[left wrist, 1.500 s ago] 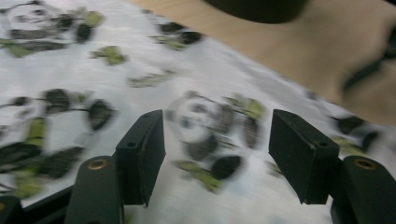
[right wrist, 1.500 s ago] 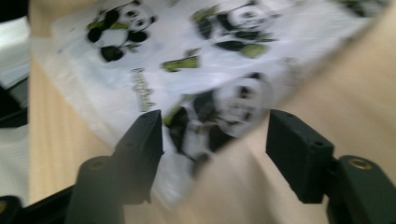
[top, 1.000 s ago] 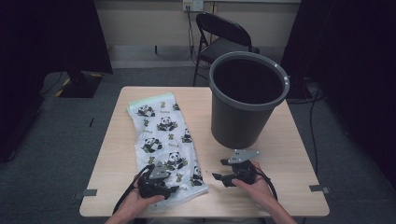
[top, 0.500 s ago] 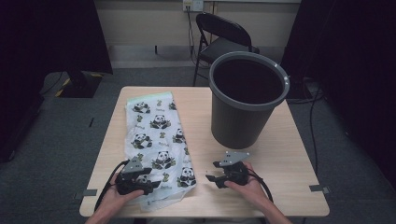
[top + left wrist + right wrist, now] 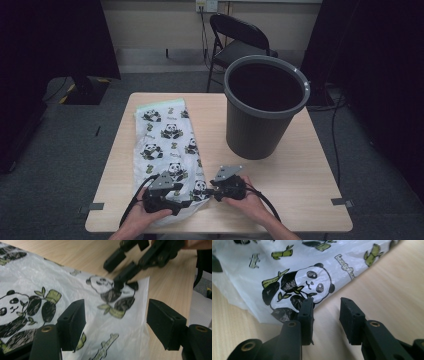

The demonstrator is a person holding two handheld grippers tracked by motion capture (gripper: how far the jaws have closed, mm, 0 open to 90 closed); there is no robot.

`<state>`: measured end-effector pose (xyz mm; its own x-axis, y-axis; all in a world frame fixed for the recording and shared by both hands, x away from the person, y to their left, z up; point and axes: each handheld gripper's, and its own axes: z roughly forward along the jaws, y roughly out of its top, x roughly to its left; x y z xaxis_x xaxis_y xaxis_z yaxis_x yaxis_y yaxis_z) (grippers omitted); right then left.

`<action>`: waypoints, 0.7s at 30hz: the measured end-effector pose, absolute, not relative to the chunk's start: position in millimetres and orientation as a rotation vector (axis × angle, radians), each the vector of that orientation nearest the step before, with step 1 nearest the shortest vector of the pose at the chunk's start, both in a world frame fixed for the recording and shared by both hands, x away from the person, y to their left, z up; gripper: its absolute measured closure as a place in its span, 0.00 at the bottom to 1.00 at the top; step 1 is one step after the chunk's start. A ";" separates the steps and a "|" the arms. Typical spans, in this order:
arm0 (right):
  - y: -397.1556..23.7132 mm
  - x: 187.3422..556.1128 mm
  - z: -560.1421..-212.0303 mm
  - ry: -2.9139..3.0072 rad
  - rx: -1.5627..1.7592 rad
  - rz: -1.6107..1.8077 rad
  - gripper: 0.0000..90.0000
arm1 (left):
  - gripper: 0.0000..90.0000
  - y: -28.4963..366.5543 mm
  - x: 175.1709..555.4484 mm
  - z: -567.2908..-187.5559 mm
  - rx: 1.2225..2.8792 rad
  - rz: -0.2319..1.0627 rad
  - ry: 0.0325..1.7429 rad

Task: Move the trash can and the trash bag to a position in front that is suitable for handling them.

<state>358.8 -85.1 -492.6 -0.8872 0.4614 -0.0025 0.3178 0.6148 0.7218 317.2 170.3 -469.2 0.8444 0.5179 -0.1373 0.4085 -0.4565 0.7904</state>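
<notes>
On the left half of the wooden table [image 5: 300,165] lies a panda-print plastic bag [image 5: 167,145], flat, its long axis running from the person's edge away toward the green-striped far end. Left gripper [image 5: 186,202], jaws wide apart and opening, hovers over the near end. Right gripper [image 5: 210,190], jaws closing but apart, meets the bag's near right edge beside the grey bin [image 5: 265,107].

Near end of the panda-print bag [image 5: 167,145] under both hands; far tongs [image 5: 130,260] blurred, cut off.
</notes>
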 end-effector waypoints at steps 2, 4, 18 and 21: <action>-77.3 358.1 -492.9 2.661 0.648 1.150 0.72 | 0.34 171.4 316.5 -468.3 2.107 0.158 0.677; -68.9 357.7 -493.5 2.667 0.639 1.169 0.72 | 0.33 172.2 317.2 -467.9 2.102 0.170 0.686; -82.2 358.9 -481.1 2.639 0.652 1.218 0.56 | 0.34 166.8 328.4 -439.4 1.986 0.134 0.744; -118.5 360.3 -465.7 2.568 0.728 1.243 0.44 | 0.31 152.6 333.3 -430.9 1.966 0.152 0.735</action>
